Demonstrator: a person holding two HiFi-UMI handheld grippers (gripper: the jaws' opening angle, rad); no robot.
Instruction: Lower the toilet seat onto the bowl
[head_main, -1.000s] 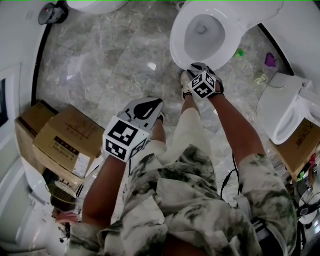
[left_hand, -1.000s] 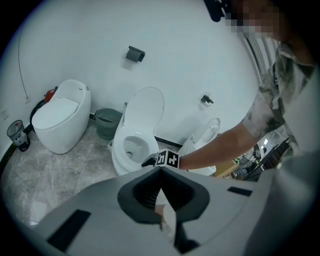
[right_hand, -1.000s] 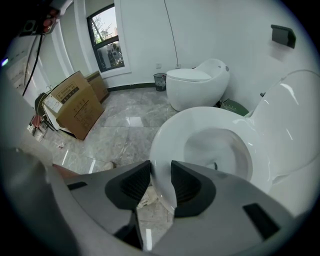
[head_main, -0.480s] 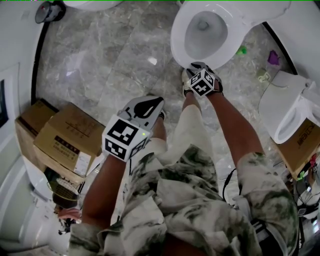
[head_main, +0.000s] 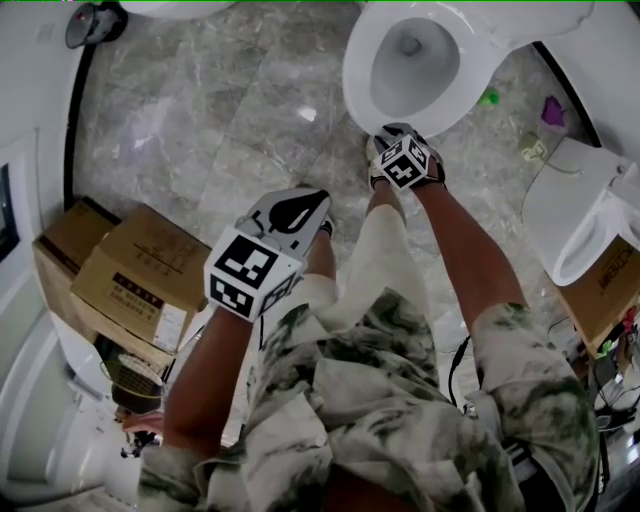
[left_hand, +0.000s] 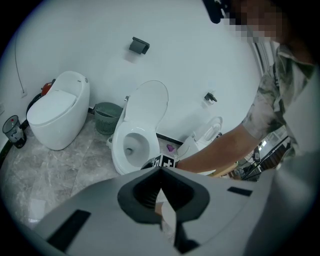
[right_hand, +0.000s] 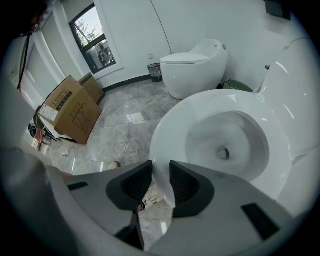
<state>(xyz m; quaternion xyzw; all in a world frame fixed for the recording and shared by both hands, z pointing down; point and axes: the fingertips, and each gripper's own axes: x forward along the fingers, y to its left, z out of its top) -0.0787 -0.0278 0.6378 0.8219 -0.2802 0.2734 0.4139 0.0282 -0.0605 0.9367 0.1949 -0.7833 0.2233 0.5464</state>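
Observation:
The white toilet seat (head_main: 356, 92) lies low over the bowl, with its lid (left_hand: 148, 102) standing upright against the wall. My right gripper (head_main: 396, 134) points steeply down at the seat's front edge. In the right gripper view the seat (right_hand: 172, 122) runs between the pads of this gripper (right_hand: 160, 169). Its jaws have just been closing and now press on that edge. My left gripper (head_main: 303, 203) hangs over the floor beside the person's leg, well short of the toilet. It is shut and holds nothing (left_hand: 160, 172).
Cardboard boxes (head_main: 130, 285) stand at the left wall. A second white toilet (head_main: 580, 220) sits at the right, another egg-shaped one (left_hand: 57, 115) and a green basket (left_hand: 107, 117) along the far wall. Small toys (head_main: 487, 98) lie on the marble floor.
The right gripper has sunk a little at the seat's front edge. The left gripper has dropped slightly. The view has shifted a bit towards the toilet.

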